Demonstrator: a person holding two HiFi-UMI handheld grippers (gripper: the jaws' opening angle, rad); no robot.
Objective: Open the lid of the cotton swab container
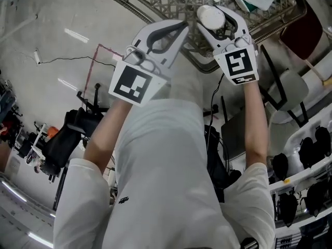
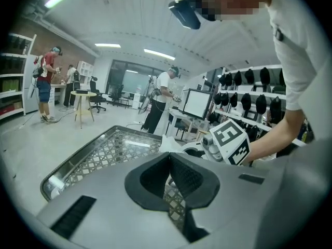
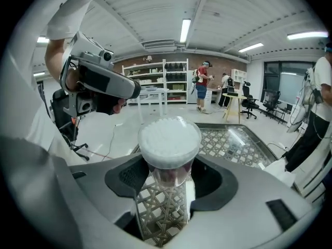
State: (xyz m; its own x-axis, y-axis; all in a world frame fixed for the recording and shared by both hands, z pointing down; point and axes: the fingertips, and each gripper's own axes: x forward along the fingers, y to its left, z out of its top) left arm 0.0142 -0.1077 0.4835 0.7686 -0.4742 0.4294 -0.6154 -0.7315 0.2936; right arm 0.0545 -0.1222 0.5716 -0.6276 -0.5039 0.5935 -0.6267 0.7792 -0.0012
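Right gripper (image 3: 168,183): fingers (image 3: 124,178) clamped on the lower body of the clear cotton swab container (image 3: 169,144). Its top end stands clear of them, packed with white swab tips. Cannot tell whether a lid is on.

Left gripper (image 2: 174,183): fingers (image 2: 193,178) clenched together, nothing between them. It is beside the right gripper, apart from the container.

Beyond both: lattice-patterned bench (image 2: 98,154).

Far side of room: shelving (image 3: 155,82), people (image 3: 202,84) standing.
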